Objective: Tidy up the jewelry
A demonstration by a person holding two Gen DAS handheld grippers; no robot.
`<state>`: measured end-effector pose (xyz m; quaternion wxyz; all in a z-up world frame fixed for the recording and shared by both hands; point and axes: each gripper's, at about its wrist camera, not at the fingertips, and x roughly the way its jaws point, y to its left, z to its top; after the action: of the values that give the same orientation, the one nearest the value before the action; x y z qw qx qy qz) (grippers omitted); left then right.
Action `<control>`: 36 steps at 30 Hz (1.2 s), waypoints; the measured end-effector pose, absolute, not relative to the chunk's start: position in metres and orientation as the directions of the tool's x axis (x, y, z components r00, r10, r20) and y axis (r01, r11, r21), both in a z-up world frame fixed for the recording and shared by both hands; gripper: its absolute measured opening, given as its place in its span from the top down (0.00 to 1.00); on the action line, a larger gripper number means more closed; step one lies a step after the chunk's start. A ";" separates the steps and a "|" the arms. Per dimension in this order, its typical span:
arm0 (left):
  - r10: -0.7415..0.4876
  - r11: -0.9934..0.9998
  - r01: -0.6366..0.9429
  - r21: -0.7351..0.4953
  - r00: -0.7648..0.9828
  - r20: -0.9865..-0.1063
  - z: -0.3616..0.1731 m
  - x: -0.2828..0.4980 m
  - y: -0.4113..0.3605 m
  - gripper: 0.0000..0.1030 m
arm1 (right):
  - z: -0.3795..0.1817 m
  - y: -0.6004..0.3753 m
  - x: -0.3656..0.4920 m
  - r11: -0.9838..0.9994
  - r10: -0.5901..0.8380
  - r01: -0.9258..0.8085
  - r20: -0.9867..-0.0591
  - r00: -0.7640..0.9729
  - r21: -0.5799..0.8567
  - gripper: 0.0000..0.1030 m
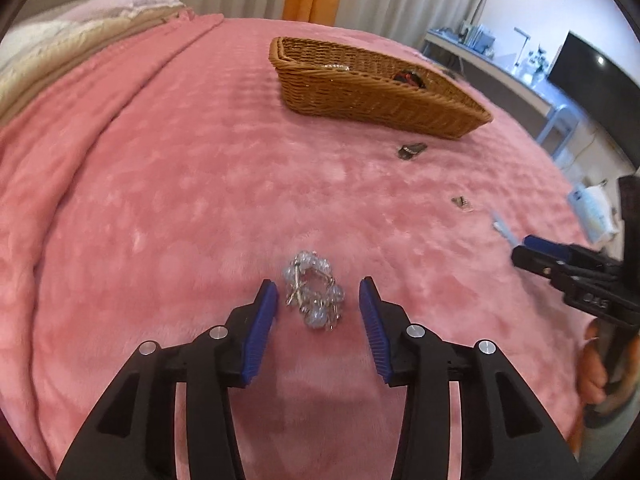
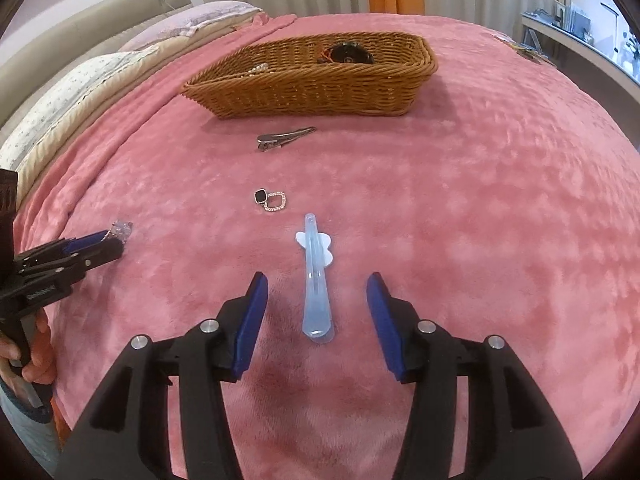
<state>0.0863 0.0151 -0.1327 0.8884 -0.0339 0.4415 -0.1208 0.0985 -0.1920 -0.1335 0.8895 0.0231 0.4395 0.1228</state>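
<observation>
Contents of the brown woven wicker basket (image 1: 360, 92) mostly hidden behind its wall, dark round item inside (image 2: 347, 54) only partly showing, small metal piece on the pink blanket (image 1: 461, 202) too tiny to identify, desk clutter blurred

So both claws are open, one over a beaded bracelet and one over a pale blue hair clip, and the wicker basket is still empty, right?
Not quite: the wicker basket already holds a dark round piece and something shiny, as the right wrist view shows. The rest stands: left gripper over the beaded bracelet, right gripper over the hair clip.
</observation>
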 end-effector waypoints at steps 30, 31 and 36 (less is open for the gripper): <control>-0.371 0.929 0.313 -0.199 0.790 -0.488 -0.026 0.075 0.007 0.90 | -0.034 -0.189 0.091 0.960 0.267 -0.263 -0.593 0.760 0.094 0.90; -0.373 0.928 0.312 -0.203 0.796 -0.477 -0.017 0.083 0.006 0.90 | -0.026 -0.189 0.095 0.962 0.261 -0.260 -0.578 0.773 0.086 0.90; -0.357 0.934 0.303 -0.190 0.826 -0.437 0.015 0.125 -0.007 0.90 | 0.014 -0.191 0.131 0.969 0.239 -0.241 -0.501 0.832 0.062 0.90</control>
<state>0.1254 -0.0073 0.0146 0.9538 -0.0562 0.2393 -0.1729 0.1306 -0.1909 0.0139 0.9570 -0.0017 0.2615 0.1253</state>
